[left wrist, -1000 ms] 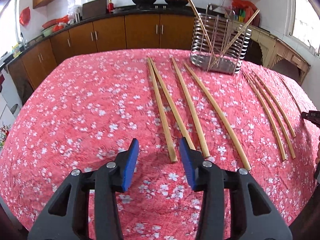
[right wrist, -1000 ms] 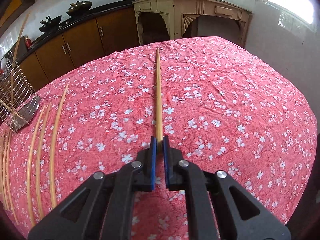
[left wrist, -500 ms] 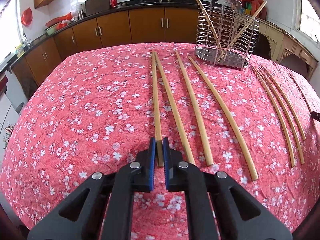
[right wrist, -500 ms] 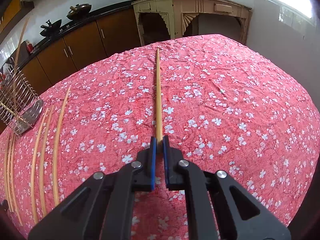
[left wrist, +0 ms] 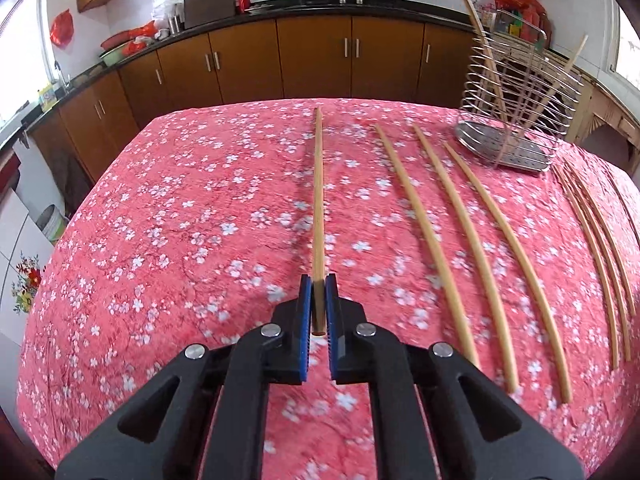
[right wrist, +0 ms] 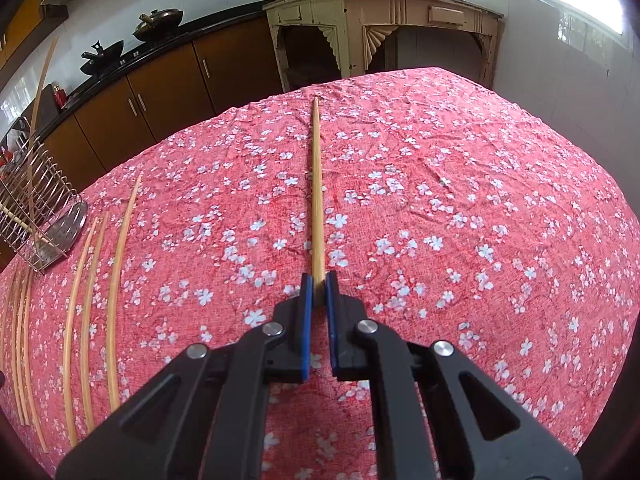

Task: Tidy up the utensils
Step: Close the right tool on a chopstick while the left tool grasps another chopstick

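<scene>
Floral cloth (left wrist: 168, 240), slender bamboo chopsticks (left wrist: 430, 236)

Bare tablecloth (left wrist: 180, 220) left; chopsticks (left wrist: 460, 240) and rack (left wrist: 520, 92) block right

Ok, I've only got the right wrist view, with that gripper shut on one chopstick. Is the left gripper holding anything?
Observer: Yes. The left gripper is shut on a chopstick of its own, gripped near the thick end.
Operator: Where's the rack from there?
Observer: In the left wrist view the rack stands off to the right of that chopstick, with three loose chopsticks lying on the cloth in between.
Operator: And on the other side of it?
Observer: Only the flowered tablecloth shows there, up to the table's edge.
</scene>
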The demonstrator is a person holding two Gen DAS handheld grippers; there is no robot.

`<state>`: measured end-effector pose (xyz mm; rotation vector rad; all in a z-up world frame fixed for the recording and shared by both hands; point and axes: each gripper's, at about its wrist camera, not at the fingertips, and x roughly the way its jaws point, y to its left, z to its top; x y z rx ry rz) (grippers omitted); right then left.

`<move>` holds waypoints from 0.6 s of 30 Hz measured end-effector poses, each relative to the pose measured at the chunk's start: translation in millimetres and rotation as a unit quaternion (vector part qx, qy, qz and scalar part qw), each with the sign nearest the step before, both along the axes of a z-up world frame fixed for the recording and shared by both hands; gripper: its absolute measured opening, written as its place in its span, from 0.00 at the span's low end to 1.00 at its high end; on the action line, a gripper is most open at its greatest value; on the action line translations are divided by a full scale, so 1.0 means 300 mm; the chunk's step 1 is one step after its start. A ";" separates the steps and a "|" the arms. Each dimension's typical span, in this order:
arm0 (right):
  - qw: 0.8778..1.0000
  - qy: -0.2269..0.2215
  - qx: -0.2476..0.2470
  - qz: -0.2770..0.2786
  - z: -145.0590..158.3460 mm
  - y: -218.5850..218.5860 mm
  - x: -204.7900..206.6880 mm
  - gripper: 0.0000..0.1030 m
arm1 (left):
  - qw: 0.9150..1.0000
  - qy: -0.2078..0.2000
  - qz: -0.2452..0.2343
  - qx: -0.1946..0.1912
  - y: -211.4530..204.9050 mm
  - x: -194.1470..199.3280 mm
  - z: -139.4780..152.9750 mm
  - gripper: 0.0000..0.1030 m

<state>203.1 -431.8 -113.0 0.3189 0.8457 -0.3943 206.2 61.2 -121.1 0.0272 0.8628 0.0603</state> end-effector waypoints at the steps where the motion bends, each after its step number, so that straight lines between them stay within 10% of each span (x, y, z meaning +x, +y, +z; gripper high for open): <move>1: 1.000 0.000 0.000 0.000 0.000 0.001 0.000 0.08 | 1.000 0.005 0.002 -0.006 0.009 0.007 -0.003 0.07; 18: 1.000 -0.001 0.001 0.000 0.000 -0.001 0.000 0.08 | 1.000 0.012 0.005 -0.018 0.010 0.020 -0.013 0.07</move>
